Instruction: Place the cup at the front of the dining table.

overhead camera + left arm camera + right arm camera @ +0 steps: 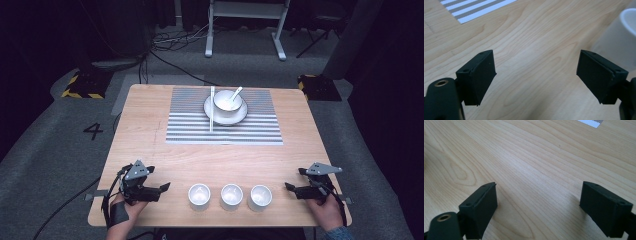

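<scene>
Three white cups stand in a row near the table's front edge: left (199,196), middle (231,196), right (260,197). My left gripper (164,188) lies at the front left, pointing toward the left cup and apart from it. Its jaws stand open over bare wood (536,65), with the left cup (624,32) off to the right. My right gripper (290,188) rests at the front right, facing the right cup, open with nothing between its fingers (539,195).
A striped placemat (222,127) lies at the far middle of the wooden table (150,130). On it a white plate (240,117) holds a bowl (227,100) with a spoon (235,93); chopsticks (211,110) lie to its left.
</scene>
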`<state>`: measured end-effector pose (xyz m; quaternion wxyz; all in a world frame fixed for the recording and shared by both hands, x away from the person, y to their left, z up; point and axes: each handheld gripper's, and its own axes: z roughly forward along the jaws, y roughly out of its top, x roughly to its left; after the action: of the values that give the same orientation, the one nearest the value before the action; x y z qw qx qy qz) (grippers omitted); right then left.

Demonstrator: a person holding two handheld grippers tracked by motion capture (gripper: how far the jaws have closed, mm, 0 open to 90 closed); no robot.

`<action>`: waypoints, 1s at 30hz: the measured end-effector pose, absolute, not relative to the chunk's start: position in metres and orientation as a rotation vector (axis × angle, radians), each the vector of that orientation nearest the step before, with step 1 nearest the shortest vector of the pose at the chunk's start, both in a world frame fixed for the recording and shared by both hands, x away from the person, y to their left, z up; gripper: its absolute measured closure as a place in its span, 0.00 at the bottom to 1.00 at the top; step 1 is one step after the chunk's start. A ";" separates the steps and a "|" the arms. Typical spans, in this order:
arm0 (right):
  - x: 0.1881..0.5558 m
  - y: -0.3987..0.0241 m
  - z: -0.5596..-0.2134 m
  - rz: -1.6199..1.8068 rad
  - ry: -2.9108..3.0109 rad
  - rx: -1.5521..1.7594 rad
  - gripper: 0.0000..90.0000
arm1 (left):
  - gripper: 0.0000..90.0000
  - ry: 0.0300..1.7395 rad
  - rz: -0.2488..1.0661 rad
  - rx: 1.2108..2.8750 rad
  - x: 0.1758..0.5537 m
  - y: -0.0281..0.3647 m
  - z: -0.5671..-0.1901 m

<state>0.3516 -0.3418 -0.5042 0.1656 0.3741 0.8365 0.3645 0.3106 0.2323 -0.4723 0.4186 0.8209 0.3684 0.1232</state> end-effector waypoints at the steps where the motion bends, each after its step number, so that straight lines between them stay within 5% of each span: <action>1: 0.352 -0.342 -0.504 1.038 2.383 1.065 0.16 | 0.17 0.904 0.309 2.054 0.305 0.230 -0.469; 17: 0.352 -0.342 -0.504 1.038 2.383 1.065 0.16 | 0.18 0.754 0.303 1.999 0.258 0.203 -0.453; 30: 0.351 -0.342 -0.504 1.035 2.381 1.065 0.16 | 0.18 0.676 0.266 2.018 0.261 0.179 -0.451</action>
<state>0.3514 -0.3417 -0.5041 0.1669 0.3744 0.8364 0.3638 0.2614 0.1791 -0.4512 0.4779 0.8265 0.2769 0.1089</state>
